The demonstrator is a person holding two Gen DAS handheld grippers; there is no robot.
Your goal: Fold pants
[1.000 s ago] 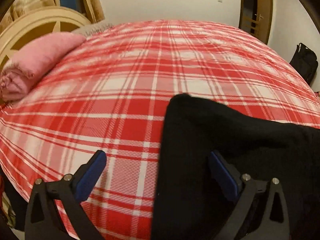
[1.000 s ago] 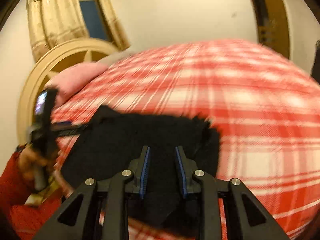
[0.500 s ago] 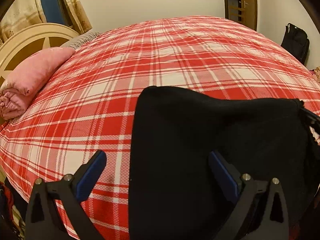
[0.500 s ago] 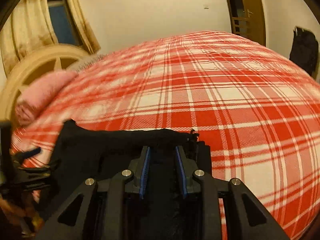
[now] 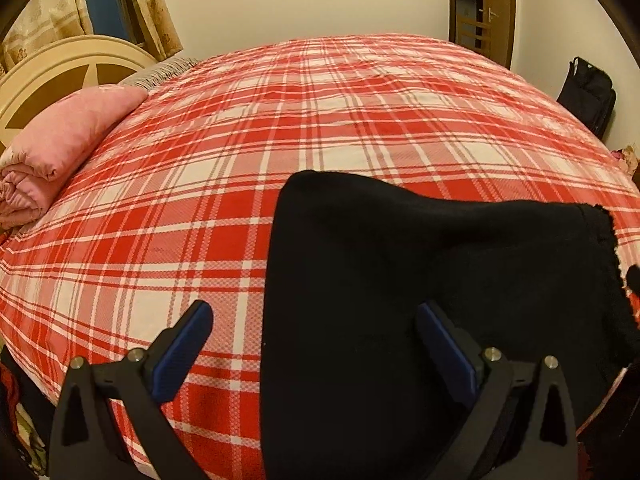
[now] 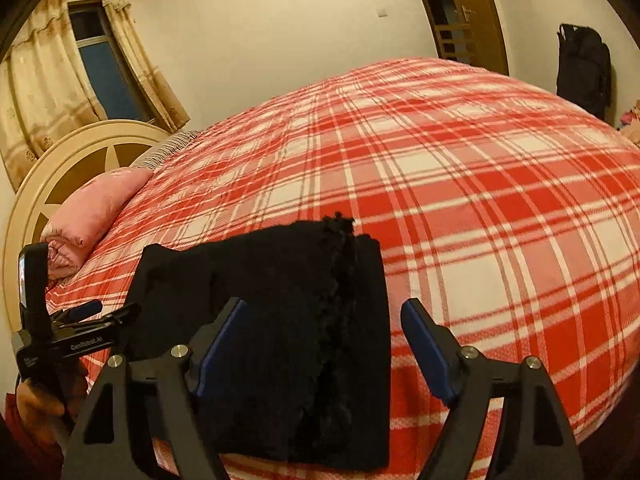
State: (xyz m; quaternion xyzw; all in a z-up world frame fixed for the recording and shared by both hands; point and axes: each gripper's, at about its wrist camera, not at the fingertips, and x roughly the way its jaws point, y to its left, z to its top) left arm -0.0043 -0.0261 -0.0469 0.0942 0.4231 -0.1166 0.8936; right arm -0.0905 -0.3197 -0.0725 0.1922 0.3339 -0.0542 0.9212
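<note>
The right gripper point(image 6: 322, 322) was spreading its jaws over the black pants point(image 6: 288, 320), releasing them; the left gripper point(image 5: 316, 328) stood wide apart, empty

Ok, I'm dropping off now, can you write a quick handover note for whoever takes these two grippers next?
Left gripper: fingers wide open, holding nothing, hovering at the left edge of the folded black fabric pants.
Right gripper: fingers opening, pants lie below them, pads off the cloth.
Pants: a compact folded stack near the front edge of the red-and-white plaid bedspread, frayed hems on top.
Done: pants lie folded.
Left: probably only tidy the edges, or one more fold.
</note>
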